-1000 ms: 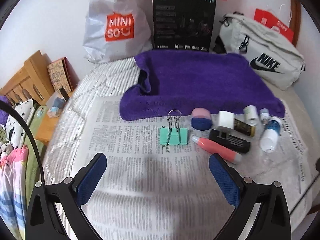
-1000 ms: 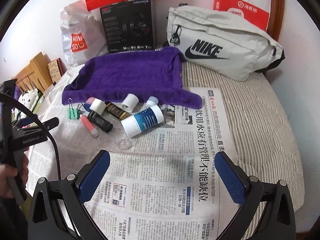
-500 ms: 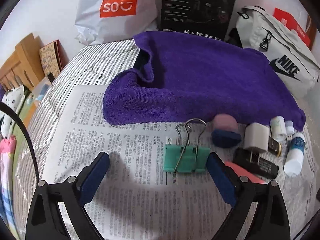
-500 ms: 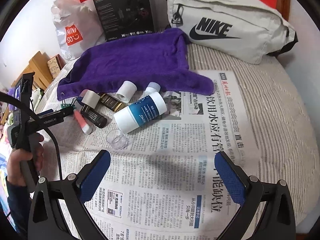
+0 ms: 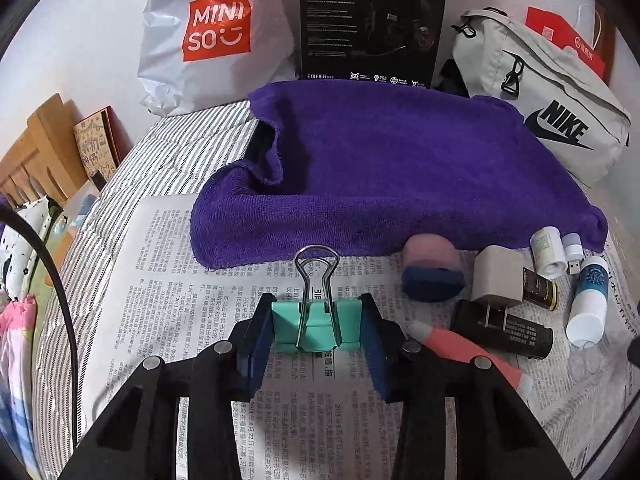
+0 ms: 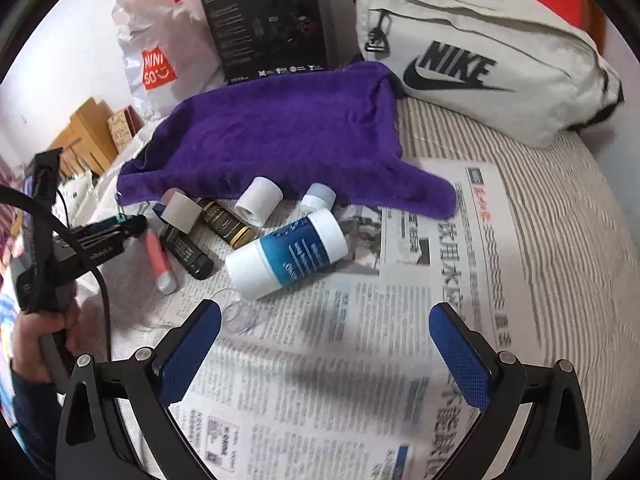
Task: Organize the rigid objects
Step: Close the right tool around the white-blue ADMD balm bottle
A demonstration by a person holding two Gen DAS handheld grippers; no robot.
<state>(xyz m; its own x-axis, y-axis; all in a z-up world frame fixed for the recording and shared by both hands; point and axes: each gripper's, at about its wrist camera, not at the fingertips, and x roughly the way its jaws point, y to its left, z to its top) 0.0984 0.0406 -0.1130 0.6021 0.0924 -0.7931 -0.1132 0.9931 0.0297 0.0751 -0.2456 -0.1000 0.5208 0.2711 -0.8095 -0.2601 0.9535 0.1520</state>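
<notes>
My left gripper [image 5: 318, 320] is shut on a teal binder clip [image 5: 316, 326] that lies on the newspaper [image 5: 168, 288]; its wire handles point toward the purple towel [image 5: 380, 168]. To its right lie a pink and blue eraser [image 5: 432, 272], a white charger plug [image 5: 498, 280], a black tube [image 5: 504, 330], a red pen [image 5: 468, 352] and a blue and white bottle [image 5: 588, 300]. My right gripper [image 6: 326, 344] is open and empty above the newspaper, just in front of the blue and white bottle [image 6: 288, 254] and a clear cap [image 6: 240, 316].
A Miniso bag [image 5: 208, 36], a black headset box [image 5: 372, 20] and a grey Nike pouch [image 5: 544, 100] stand behind the towel by the wall. The bed edge and a wooden rack [image 5: 36, 160] are at the left. The left gripper also shows in the right wrist view [image 6: 132, 224].
My left gripper moved forward to the binder clip and closed on it. My right gripper moved forward and down toward the blue and white bottle, staying open.
</notes>
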